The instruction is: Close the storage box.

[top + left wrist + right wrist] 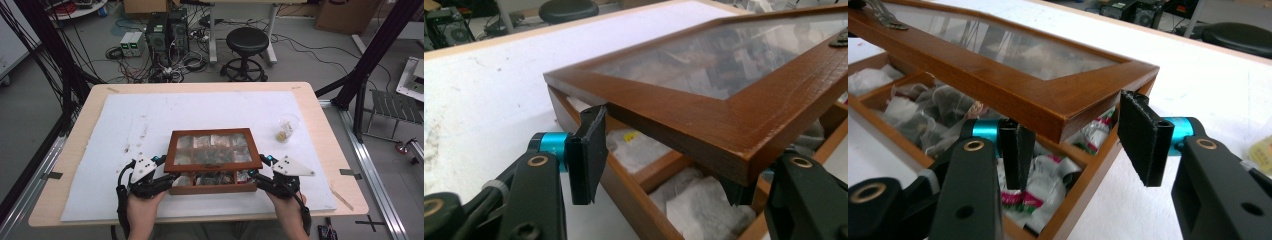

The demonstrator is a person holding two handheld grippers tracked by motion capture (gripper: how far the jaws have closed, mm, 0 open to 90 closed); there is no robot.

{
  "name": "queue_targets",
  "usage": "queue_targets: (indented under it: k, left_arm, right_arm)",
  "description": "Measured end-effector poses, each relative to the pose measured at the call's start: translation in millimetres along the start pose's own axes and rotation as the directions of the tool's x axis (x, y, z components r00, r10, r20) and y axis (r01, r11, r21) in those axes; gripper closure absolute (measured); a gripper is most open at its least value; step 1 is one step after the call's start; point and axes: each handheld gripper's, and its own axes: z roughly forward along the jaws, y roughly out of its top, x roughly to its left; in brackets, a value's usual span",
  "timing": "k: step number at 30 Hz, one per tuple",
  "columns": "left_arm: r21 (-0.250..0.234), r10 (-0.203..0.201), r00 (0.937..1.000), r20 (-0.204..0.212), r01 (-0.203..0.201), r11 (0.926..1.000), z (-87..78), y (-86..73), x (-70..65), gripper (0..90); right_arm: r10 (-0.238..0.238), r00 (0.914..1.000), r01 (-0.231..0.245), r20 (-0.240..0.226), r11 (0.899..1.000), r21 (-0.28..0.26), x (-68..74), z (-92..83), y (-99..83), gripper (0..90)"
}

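A brown wooden box (212, 189) with several compartments of tea bags (1038, 175) sits on the white sheet near the front of the table. Its glass-paned lid (214, 165) is lifted a little at the front, hinged at the far side. My left gripper (167, 182) is at the lid's front left corner (744, 150); one pad (586, 155) stands beside the edge, the other sits under the corner. My right gripper (255, 180) is at the front right corner (1068, 117); one pad (1015, 155) is beneath the lid, the other (1143, 140) is apart from it. Both are open.
A clear round container (286, 127) with yellowish pieces lies on the white sheet (150, 120) to the back right of the box. A small metal latch (883, 17) sits on the lid's front rail. Beyond the table are a black stool (246, 50) and cables.
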Motion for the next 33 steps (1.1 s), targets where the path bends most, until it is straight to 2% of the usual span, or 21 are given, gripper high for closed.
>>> queue_targets:
  k: [23,33]
  left_arm:
    - [0.058,0.023,0.9997,0.009,-0.023,0.9981,-3.0,-16.6,-15.6,39.1]
    - [0.072,0.009,0.9999,0.006,-0.01,0.9974,-5.1,-21.1,-21.0,36.1]
  right_arm:
    - [0.013,0.9999,-0.013,-0.002,0.999,0.033,11.5,-5.4,-23.0,50.8]
    - [0.021,0.9998,-0.021,0.0,0.999,0.046,14.8,-6.3,-29.1,50.3]
